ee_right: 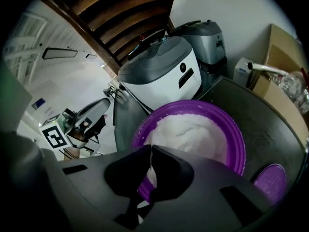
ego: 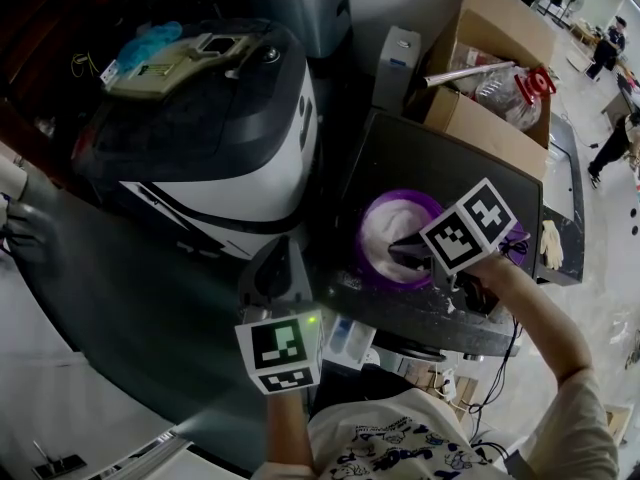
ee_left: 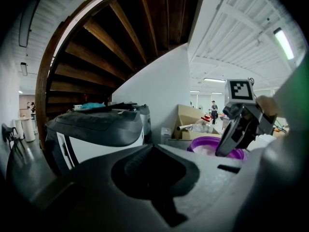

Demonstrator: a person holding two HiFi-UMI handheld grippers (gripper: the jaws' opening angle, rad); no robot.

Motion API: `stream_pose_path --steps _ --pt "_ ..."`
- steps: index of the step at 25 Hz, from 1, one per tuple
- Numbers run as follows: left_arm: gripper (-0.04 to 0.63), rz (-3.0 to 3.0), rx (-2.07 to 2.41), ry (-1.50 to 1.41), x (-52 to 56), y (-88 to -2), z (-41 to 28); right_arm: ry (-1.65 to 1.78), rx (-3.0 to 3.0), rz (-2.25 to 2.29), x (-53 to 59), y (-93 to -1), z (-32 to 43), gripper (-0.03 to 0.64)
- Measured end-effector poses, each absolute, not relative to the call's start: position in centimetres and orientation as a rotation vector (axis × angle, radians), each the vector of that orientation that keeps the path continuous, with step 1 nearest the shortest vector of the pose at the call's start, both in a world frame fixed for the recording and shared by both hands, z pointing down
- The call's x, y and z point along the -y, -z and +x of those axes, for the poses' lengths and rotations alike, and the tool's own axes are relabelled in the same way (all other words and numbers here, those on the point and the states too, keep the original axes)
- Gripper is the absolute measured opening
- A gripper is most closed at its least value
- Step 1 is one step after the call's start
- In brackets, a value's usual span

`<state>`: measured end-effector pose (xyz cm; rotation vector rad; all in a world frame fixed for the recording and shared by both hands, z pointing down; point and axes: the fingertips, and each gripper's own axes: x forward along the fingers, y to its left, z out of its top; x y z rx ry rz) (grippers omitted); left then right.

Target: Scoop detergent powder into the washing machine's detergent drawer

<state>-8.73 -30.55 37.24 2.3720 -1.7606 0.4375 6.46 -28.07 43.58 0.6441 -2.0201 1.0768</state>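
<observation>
Dark worktop (ego: 470,168), carrying one purple bowl (ego: 361,240) in which a mound of white detergent powder (ego: 393,228) is held; a purple lid (ee_right: 269,182) is laid flat just beside it. Right gripper (ee_right: 149,151): jaws pressed together on a thin white handle (ee_right: 150,170), held over the bowl's near rim. Left gripper (ee_left: 153,148): jaws closed, nothing between them, held apart from the bowl, near a white and dark-grey machine (ego: 230,138). Open cardboard box (ego: 480,118) behind, holding plastic-wrapped items

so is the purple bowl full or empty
Mostly full: white powder is heaped inside the purple bowl, reaching nearly to its rim.
</observation>
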Motion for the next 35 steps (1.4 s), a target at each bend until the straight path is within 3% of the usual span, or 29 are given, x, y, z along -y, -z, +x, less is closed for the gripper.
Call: stream_pose_path --steps 16,35 --pt "0.003 2.382 1.759 -0.431 30.6 -37.0 -8.3 -1.48 2.117 0.671 28.7 -41.8 8.1 0.021" --pt "0.003 2.428 1.761 -0.414 30.2 -35.3 -5.6 -2.344 2.446 0.534 28.7 -38.0 11.0 0.021"
